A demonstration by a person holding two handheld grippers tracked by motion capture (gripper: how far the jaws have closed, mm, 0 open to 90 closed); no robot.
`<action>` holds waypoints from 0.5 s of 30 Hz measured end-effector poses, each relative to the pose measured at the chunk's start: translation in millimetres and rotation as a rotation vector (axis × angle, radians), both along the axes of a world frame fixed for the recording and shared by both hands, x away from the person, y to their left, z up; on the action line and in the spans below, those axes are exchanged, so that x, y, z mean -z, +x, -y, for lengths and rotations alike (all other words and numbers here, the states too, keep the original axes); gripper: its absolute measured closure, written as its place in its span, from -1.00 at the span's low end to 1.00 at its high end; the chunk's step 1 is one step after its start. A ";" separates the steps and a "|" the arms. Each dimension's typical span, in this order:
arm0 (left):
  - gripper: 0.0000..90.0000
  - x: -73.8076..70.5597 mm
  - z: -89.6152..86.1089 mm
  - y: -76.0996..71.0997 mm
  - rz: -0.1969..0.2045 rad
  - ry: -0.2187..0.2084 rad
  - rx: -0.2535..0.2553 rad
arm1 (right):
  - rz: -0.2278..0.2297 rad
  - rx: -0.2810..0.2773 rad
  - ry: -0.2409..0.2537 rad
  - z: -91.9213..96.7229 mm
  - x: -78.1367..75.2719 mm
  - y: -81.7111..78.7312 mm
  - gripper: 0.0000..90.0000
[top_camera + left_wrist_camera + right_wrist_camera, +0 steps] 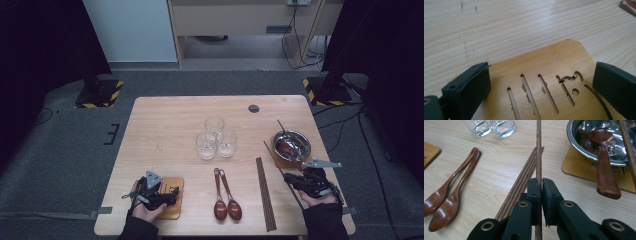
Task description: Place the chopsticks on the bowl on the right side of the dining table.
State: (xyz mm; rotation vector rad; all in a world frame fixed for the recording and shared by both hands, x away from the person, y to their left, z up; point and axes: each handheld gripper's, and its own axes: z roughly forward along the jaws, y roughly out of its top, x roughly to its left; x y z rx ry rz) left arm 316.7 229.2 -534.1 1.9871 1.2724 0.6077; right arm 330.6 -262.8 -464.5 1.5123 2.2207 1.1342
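Note:
My right gripper (541, 185) is shut on a single dark wooden chopstick (538, 150), which runs straight out between the pads, tilted over the table. In the high view the right gripper (295, 181) is at the front right and the held chopstick (274, 160) slants up toward the bowl. Several more chopsticks (520, 182) lie together on the table just left of it. My left gripper (541, 75) stands open low over a slotted bamboo coaster (554, 60), one jaw on each side, with neither pad pressing on it. From above, the left gripper (170, 194) is at the front left.
A steel bowl (305, 142) with a wooden spoon (604, 170) and another chopstick (281, 127) in it sits on a second coaster (579, 168) at the right. Three glasses (216, 137) stand mid-table. Two wooden spoons (226, 200) lie near the front edge.

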 end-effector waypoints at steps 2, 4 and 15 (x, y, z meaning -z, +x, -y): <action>-0.98 0.0 0.0 0.0 0.000 0.000 0.000 | 0.006 0.001 0.007 0.8 -2.7 -0.5 0.89; -0.98 0.0 0.0 0.0 0.000 0.000 0.000 | 0.015 0.000 0.015 1.8 -5.2 -0.5 0.89; -0.98 0.0 0.0 0.0 0.000 0.000 0.000 | 0.040 -0.003 0.041 2.5 -17.5 -2.0 0.89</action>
